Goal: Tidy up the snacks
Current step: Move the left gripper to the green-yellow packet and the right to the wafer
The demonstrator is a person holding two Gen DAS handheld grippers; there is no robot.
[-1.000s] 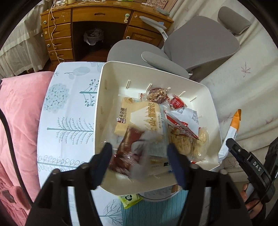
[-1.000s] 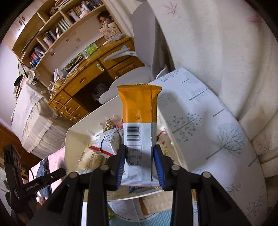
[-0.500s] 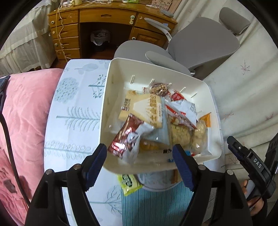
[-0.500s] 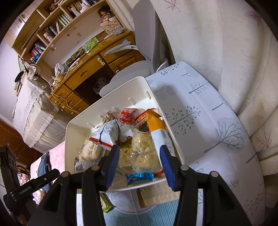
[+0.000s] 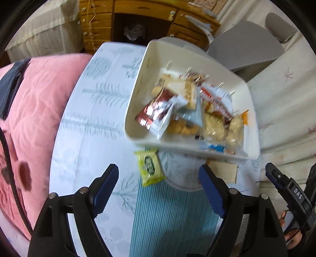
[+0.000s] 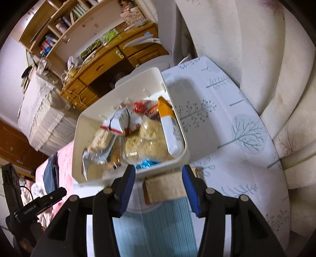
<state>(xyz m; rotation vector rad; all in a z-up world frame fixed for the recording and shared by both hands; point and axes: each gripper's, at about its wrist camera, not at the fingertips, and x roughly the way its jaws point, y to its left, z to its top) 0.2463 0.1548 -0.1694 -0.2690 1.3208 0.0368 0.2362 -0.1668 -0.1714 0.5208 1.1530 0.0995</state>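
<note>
A white bin [image 5: 136, 94] [image 6: 79, 138] on the tree-print tablecloth holds several snack packets. Among them are a red packet [image 5: 154, 114] and an orange-and-white bar [image 6: 169, 126] [image 5: 244, 118] that leans on the bin's right wall. My left gripper [image 5: 158, 172] hangs in front of the bin, jaws opening and holding nothing. A yellow-green packet [image 5: 151, 171] lies on the table under the gap. My right gripper [image 6: 158, 171] is open and empty at the bin's near edge, above a tan packet [image 6: 164, 187] [image 5: 223, 172].
A teal striped mat [image 5: 167, 217] [image 6: 154, 227] lies on the table in front of the bin. To the left is a pink quilt [image 5: 29, 108]. Beyond the table stand a wooden desk [image 5: 128, 13] and a grey chair [image 5: 246, 45]; cream fabric [image 6: 256, 49] is at the right.
The left gripper let the red packet drop into the bin and drew back toward the mat. The right gripper released the orange-and-white bar into the bin and widened.
</note>
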